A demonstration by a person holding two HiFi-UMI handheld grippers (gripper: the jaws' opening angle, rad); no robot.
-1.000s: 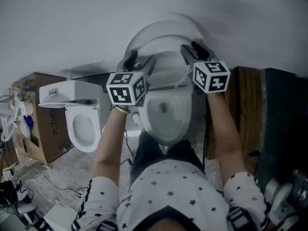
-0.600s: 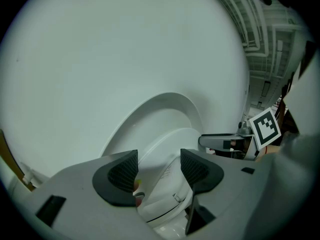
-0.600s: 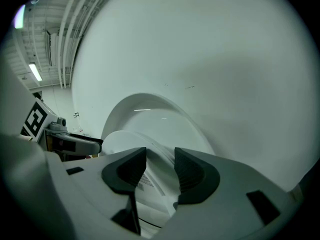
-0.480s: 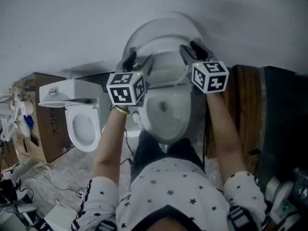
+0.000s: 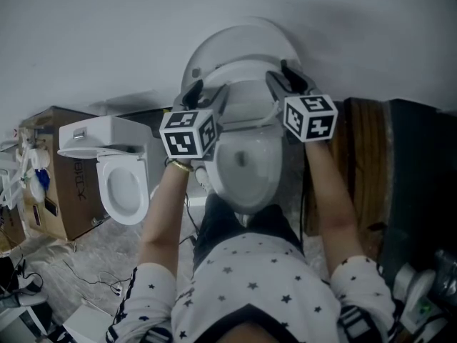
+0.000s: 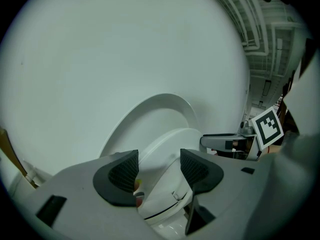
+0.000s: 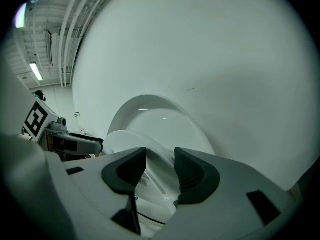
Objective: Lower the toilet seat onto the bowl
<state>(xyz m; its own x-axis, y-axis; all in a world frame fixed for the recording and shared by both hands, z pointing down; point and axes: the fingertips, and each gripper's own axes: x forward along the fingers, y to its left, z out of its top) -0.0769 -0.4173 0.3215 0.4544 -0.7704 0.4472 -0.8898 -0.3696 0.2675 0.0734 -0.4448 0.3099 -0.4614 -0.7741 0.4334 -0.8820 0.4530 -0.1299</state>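
The white toilet stands against the wall, its lid (image 5: pixel 239 41) upright. The toilet seat (image 5: pixel 246 97) hangs tilted between the lid and the bowl (image 5: pixel 246 174), away from both. My left gripper (image 5: pixel 209 95) is shut on the seat's left side, and my right gripper (image 5: pixel 280 81) is shut on its right side. In the left gripper view the seat (image 6: pixel 162 151) runs between the dark pads of the left gripper (image 6: pixel 159 171), with the lid (image 6: pixel 150 111) behind. In the right gripper view the seat (image 7: pixel 125 140) passes between the pads of the right gripper (image 7: pixel 160 171), in front of the lid (image 7: pixel 160 116).
A second white toilet (image 5: pixel 123 181) sits at the left beside a cardboard box (image 5: pixel 61 191). A dark wooden cabinet (image 5: pixel 364 163) stands close on the right of the bowl. Cables (image 5: pixel 93 281) lie on the floor at lower left. The person's legs are right before the bowl.
Both grippers have shifted slightly up in the head view, staying at the seat's sides. The seat's tilt looks nearly unchanged.
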